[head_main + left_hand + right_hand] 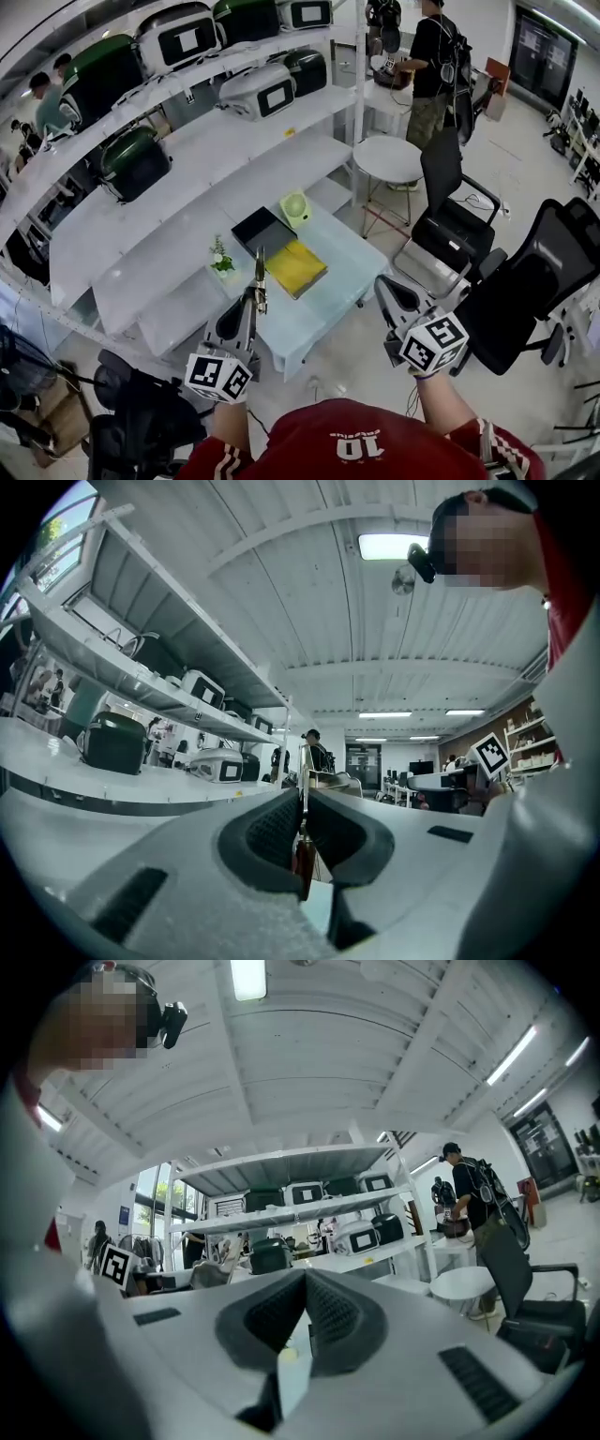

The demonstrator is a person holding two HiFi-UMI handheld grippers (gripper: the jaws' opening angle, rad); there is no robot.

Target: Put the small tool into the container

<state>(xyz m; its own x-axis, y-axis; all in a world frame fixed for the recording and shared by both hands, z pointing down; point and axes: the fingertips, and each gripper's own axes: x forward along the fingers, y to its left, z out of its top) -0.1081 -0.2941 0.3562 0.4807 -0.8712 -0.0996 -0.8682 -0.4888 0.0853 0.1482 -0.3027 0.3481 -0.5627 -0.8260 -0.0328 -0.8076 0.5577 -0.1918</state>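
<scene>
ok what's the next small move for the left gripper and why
Probably carry the left gripper forward until it is over the black box. Its jaws are shut on the tool, which is held upright, short of the box and not yet above it.

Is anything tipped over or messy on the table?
Nothing stands out. The black container, yellow pad and little plant sit tidily on the table; the left gripper holds the small tool.

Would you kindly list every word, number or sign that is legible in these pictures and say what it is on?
"10": on the red shirt, upside down to the head view.
Small print beside it: too blurred to read.
Panels on the shelf appliances: too small to read.
</scene>
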